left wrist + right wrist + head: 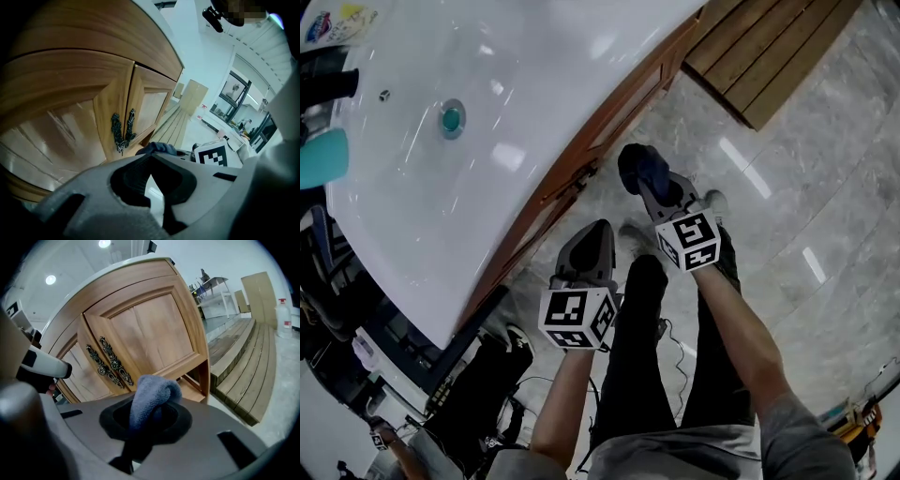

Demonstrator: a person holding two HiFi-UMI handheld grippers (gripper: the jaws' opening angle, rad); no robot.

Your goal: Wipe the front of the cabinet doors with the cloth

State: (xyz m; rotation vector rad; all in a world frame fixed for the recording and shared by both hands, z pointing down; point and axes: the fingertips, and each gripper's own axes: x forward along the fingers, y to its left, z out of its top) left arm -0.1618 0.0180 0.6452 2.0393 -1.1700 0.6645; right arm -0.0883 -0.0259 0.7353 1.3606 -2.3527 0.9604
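Blue-grey cloth (pixel 151 394) sits bunched and pinched in the right tool (pixel 649 186), close in front of the wooden cabinet doors (pixel 145 333) and near their dark ornate handles (pixel 110 363); whether it touches the wood cannot be told. The left tool (pixel 596 230) has its tips pressed together on nothing and points at the same doors, beside the right one. Both hang over the grey marble floor (pixel 787 187), by the edge of the white basin bench (pixel 534 94).

left tongs (pixel 596 230) / right tongs (pixel 652 190): grey, black-white marker cubes (pixel 577 319) | grey shirt (pixel 703 455) | black trousers (pixel 633 375)
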